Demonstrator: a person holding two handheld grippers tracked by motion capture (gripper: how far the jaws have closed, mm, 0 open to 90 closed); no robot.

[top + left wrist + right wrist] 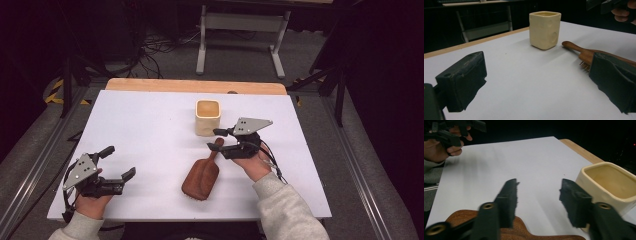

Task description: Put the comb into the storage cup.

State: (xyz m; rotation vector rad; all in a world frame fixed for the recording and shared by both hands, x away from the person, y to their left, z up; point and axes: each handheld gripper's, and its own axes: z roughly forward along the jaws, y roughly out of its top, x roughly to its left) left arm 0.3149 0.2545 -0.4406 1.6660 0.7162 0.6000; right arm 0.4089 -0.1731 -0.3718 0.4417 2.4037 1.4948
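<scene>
From the high view: a brown wooden hairbrush (201, 177) lying flat on the white table top (150, 130), bristles down, handle pointing up toward a cream square cup (207, 117). Cup standing upright near the far edge, just past the tip of the handle, not touching it. Right gripper (216, 139) held over the handle end of the brush, between brush and cup, jaws spread apart with nothing between them. Right hand (255, 162) just behind it, with a grey sleeve (285, 210). Left gripper (120, 162) low at the left side of the table, well apart from the brush, jaws spread wide too, holding nothing.

From the left gripper view: two black jaws far apart, one at the left, one at the right, white table between them. Cup (545, 29) ahead, upright. Brush (586, 53) at the right, handle tip near the cup, bristles under the head, partly hidden behind the right-hand jaw.

From the right gripper view: two black jaws apart, a bit blurry, bare table between them. Brush (524, 231) under the jaws at the bottom. Cup (610, 185) close by at the right, behind one jaw. Left hand (439, 146) far off at the top left.
</scene>
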